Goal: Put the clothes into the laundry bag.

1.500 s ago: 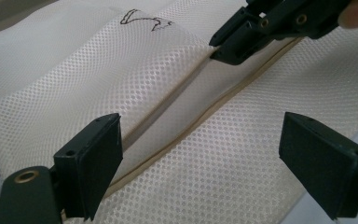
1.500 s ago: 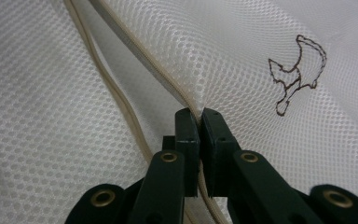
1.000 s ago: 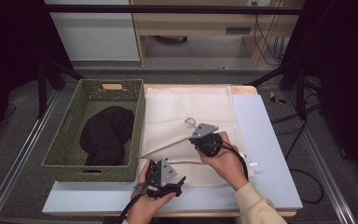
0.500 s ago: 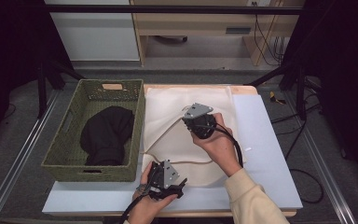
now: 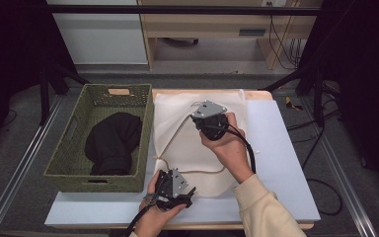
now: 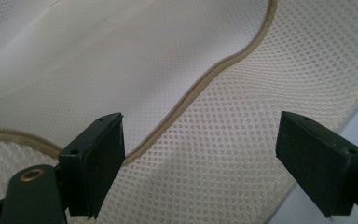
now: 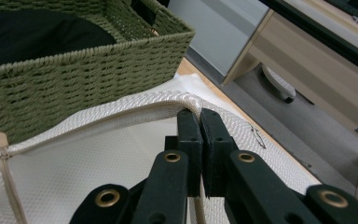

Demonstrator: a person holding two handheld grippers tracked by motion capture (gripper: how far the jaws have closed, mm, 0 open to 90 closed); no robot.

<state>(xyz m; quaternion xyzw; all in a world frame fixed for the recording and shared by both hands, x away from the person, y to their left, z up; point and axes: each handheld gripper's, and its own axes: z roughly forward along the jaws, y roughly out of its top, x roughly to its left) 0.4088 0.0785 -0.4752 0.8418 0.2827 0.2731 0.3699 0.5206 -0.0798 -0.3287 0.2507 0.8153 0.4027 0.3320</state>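
Far left on the desk [image 5: 286, 163]: green woven basket [image 5: 69, 163] with a black garment [image 5: 111, 143] heaped inside. What kind of garment it is cannot be made out; its folds are lost in the dark fabric. In the right gripper view the basket's top is cut off by the frame edge.

Just right of the basket, touching its side: cream mesh laundry bag [image 5: 187, 143], lying flat over the desk's middle, tan-trimmed opening [image 6: 214, 74] curving across it. Bag's far edge reaches the desk's back edge.

Near edge, left claw [image 5: 190, 191]: jaws spread wide, released, nothing between them. In the left gripper view the mesh and the trim lie beyond the jaws; whether the tips touch the fabric cannot be told. The hand under it is partly cut off at the frame bottom.

Further right and farther back, right claw [image 7: 200, 123]: jaws clenched together on the bag's trimmed rim, which is lifted off the desk there. From the high view the jaws themselves are hidden beneath the grey plate and gripper body. Right hand [image 5: 229, 145] wraps the handle; cream sleeve [image 5: 261, 207] runs out of frame at the bottom.
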